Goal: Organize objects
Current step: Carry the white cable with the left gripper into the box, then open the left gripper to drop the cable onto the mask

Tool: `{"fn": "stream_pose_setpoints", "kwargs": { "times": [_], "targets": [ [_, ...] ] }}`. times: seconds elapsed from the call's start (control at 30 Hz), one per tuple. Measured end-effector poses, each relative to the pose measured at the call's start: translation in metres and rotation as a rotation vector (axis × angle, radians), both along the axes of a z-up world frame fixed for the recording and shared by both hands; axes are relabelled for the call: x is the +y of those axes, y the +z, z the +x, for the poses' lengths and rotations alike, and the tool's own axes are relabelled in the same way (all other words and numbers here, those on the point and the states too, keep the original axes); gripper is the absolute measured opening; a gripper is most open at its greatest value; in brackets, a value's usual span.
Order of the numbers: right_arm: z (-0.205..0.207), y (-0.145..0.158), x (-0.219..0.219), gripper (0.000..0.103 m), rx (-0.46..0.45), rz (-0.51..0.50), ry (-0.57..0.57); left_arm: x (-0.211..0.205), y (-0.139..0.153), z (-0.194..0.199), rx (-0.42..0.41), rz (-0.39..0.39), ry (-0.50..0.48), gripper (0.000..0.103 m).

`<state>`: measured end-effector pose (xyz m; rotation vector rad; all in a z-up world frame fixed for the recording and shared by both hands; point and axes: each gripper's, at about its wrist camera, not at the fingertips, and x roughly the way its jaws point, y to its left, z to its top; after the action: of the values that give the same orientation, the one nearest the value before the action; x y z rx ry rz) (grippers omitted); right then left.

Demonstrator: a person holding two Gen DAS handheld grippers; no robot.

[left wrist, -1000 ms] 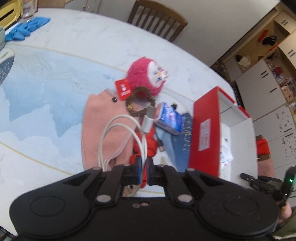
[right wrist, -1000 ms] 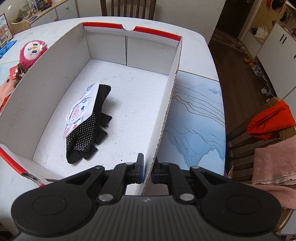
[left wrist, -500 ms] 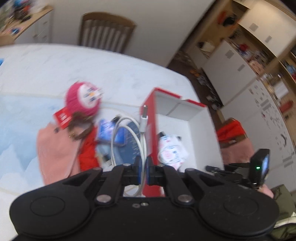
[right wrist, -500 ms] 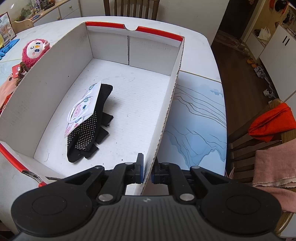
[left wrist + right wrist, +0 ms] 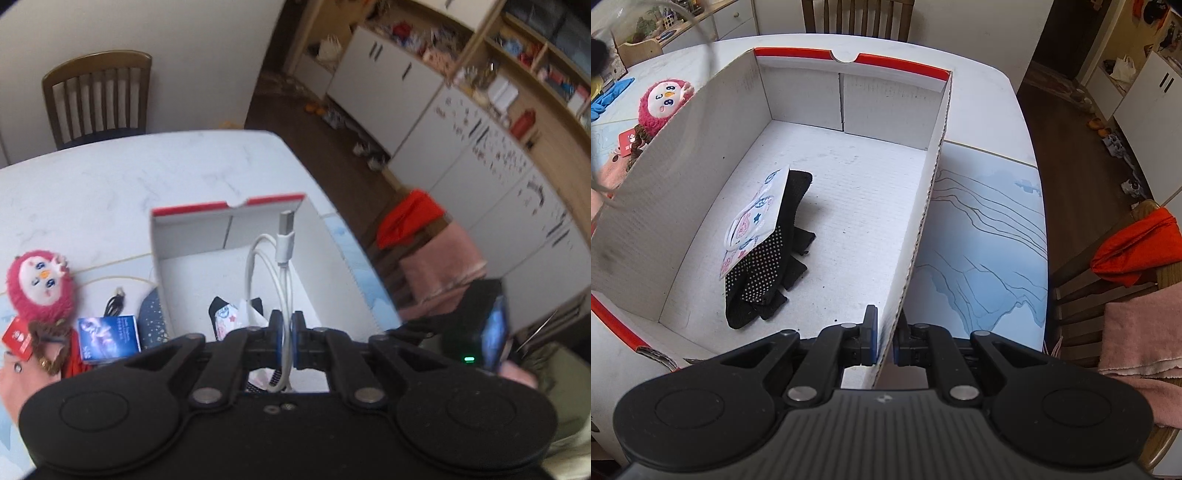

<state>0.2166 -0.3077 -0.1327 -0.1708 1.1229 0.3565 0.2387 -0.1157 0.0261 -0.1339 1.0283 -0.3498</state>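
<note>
My left gripper is shut on a coiled white USB cable, whose plug sticks up ahead of the fingers. It hangs over the open white box with red rim. Inside the box lie black dotted socks with a patterned card. My right gripper is shut on the box's right wall, one finger inside and one outside. A blurred loop of the cable shows at the top left of the right wrist view.
Left of the box lie a pink plush toy, a small blue box, a black cable and pink and red cloths. A chair with orange and pink cloths stands right of the table. Another chair stands at the far edge.
My left gripper has carried the white cable from above the pink cloth pile rightward to over the open box, rolling as it went. The right gripper and the box have stayed put.
</note>
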Motion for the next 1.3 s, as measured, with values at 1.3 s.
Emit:
{"fn": "stream_pose_setpoints", "kwargs": {
  "times": [1.3],
  "targets": [
    [0.002,-0.001,-0.003,0.008,0.011,0.025,-0.019,-0.066,-0.134,0.053,0.226,0.053,-0.128,0.029]
  ]
}}
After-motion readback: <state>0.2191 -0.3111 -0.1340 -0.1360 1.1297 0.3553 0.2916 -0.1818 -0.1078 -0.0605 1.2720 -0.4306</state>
